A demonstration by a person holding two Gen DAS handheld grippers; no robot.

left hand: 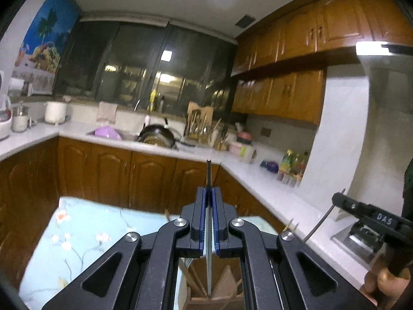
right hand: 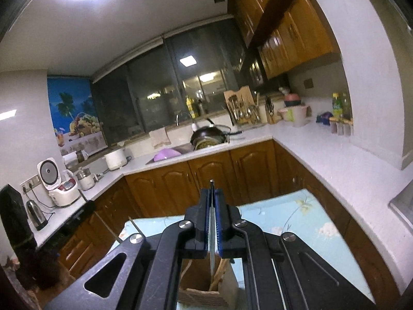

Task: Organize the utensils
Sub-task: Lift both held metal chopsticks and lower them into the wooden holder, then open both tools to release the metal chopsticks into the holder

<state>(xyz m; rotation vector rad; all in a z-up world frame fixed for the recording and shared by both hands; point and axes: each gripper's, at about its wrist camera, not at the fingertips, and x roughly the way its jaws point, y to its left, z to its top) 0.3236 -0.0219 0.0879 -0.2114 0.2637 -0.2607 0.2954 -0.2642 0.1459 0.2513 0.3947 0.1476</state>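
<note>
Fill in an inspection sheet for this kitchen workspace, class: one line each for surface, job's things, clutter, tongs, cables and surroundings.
Surface: floral blue tablecloth, mostly bare.
Job's things: cardboard box under the tongs with wooden sticks in it; a fork shows there in the left wrist view.
Clutter: wok in the sink, purple bowl, utensil rack, bottles.
Tongs: left tongs shut on a thin utensil; right tongs shut on a thin utensil too.
Cables: cord by the kettle.
Surroundings: wooden cabinets, dark window, white counter.
</note>
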